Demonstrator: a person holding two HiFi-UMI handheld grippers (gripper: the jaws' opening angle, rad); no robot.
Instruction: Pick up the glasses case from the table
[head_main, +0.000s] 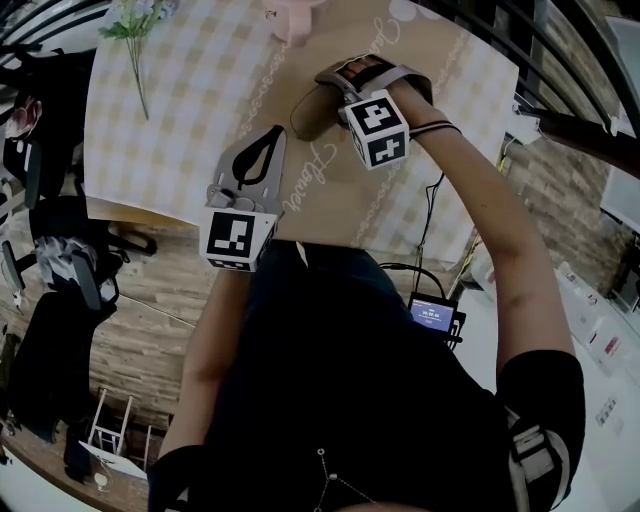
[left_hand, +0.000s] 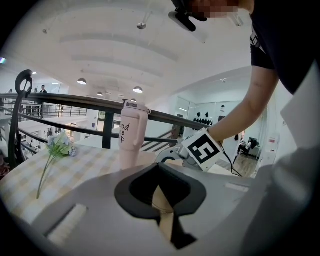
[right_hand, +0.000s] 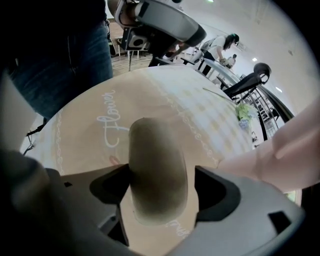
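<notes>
Our right gripper holds its fingers open astride the glasses case. We should centre them, then squeeze gently. The left gripper is closed, empty.

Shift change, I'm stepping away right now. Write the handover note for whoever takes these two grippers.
Left gripper: shut, empty, held over the near part of the table.
Right gripper: pointing down, jaws wide apart on either side of the glasses case, not clamped on it.
Glasses case: lying on the table, not lifted.
Done: right gripper is lined up around the case.
Left to do: close the right jaws on the case and lift it.
</notes>
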